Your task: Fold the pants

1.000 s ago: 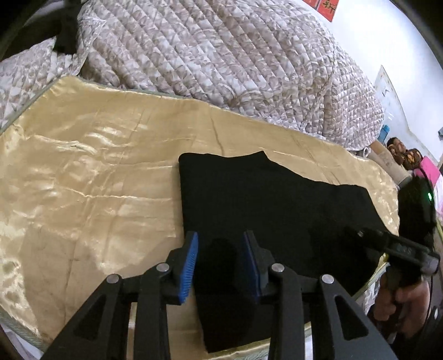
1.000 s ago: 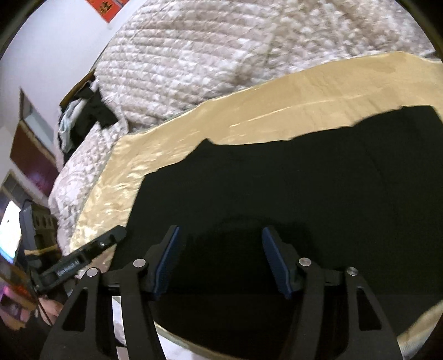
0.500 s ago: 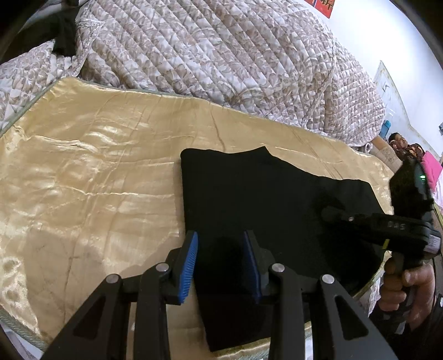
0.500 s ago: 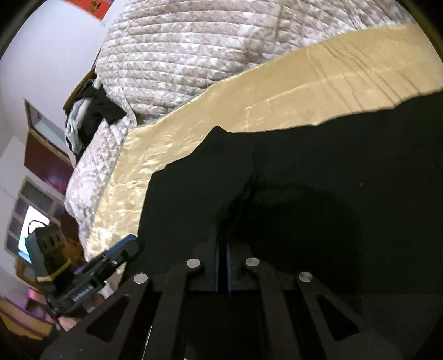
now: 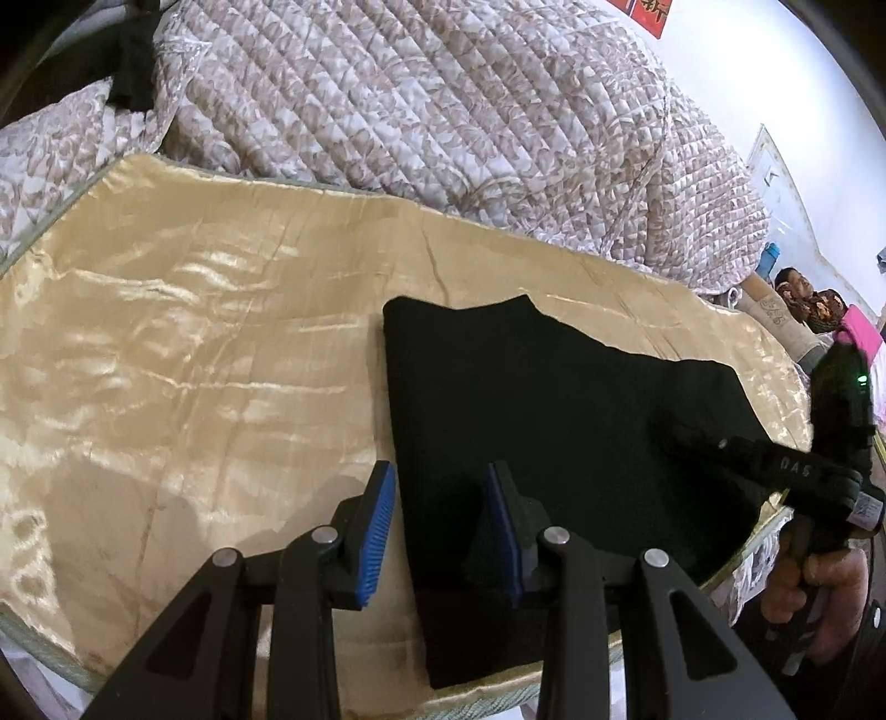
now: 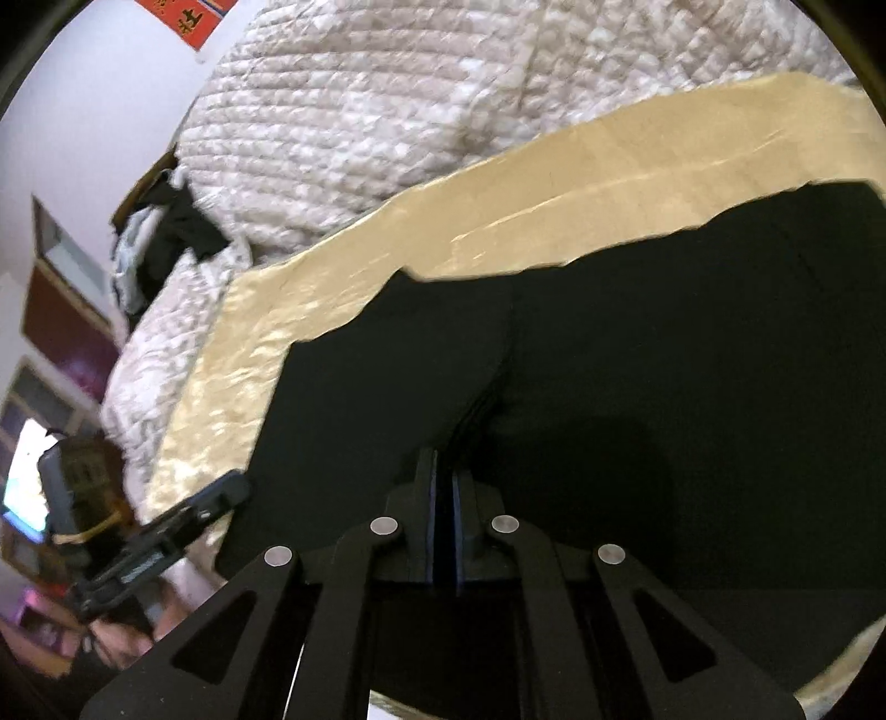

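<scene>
On the gold satin sheet [image 5: 183, 354] spread over the near part of the bed, one pair of black pants [image 5: 542, 421] was laid flat, its left edge straight and its near end reaching the sheet's near border. At the left of the scene, the left gripper [image 5: 440, 531] was kept where it had been a second earlier, its blue pads [image 5: 376, 537] spread partway with the pants' left edge running between them; no pinch on the cloth could be made out, so nothing was judged to be held there. Further right, the change was found: the right gripper [image 6: 443, 526], wide apart a second before, had been pressed together, and a ridge of black fabric [image 6: 487, 387] was seen drawn up toward its tips, so a fold of the pants was judged to be pinched. By this, the grasp for the next fold was taken as made on the right side only, the left grasp being not yet made.

Counted: one pair of pants, one satin sheet, two grippers, one quilted comforter [image 5: 443, 111] heaped at the far side, one red paper sign [image 5: 645, 14] on the far wall, and one hand [image 5: 819, 592] seen at the right gripper's handle.
</scene>
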Motion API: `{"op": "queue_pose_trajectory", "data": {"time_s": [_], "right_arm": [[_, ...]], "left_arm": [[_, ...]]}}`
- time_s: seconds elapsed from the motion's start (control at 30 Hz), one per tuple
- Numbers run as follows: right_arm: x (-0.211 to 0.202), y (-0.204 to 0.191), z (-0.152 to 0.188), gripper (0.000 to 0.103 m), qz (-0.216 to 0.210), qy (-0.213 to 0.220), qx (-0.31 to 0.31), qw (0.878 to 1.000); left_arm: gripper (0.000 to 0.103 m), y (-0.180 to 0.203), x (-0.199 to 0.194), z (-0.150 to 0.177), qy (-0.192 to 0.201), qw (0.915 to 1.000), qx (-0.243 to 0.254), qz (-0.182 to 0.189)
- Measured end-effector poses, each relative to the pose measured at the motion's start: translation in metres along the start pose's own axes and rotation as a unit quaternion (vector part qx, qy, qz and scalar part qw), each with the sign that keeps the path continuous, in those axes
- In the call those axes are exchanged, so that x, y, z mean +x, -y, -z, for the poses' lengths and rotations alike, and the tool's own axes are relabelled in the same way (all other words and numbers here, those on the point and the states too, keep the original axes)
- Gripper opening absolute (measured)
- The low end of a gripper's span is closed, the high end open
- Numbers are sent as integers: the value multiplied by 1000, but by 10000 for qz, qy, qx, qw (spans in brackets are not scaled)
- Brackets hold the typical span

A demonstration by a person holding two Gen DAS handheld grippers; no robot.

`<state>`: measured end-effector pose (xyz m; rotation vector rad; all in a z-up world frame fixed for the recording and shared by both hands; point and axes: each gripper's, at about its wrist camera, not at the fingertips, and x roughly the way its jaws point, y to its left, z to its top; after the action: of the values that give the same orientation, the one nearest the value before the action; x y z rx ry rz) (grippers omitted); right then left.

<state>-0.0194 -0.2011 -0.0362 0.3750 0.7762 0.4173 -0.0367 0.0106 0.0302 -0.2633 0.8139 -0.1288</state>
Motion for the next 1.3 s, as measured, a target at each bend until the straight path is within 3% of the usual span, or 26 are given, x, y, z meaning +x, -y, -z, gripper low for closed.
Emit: {"op": "queue_pose_trajectory", "data": {"time_s": [0.07, 0.17, 0.3, 0.4, 0.47, 0.53, 0.7, 1.3], "right_arm": [[-10, -1, -3, 4, 278, 244, -108, 9993], [-14, -9, -15, 4, 234, 355, -298, 9987], [13, -25, -34, 3, 356, 25, -714, 9968], [40, -21, -48, 3, 556, -229, -716, 9956], [53, -12, -51, 3, 688, -399, -612, 9950], [53, -5, -53, 3, 587, -332, -475, 9966], [46, -10, -48, 3, 717, -257, -594, 9953], [-11, -52, 36, 12, 1098, 216, -1755, 9781]], "left_arm": [[36, 2, 4, -8, -44, 10000, 31, -51], [36, 9, 15, -29, -115, 9997, 196, -40], [36, 16, 41, -61, -178, 9988, 444, -81], [36, 14, 74, -71, -505, 9975, 471, -159], [37, 14, 84, -70, -534, 9971, 512, -155], [41, 18, 81, -67, -433, 9967, 660, -174], [42, 26, 70, -61, -316, 9953, 841, -349], [42, 50, 9, 0, -91, 9933, 997, -575]]}}
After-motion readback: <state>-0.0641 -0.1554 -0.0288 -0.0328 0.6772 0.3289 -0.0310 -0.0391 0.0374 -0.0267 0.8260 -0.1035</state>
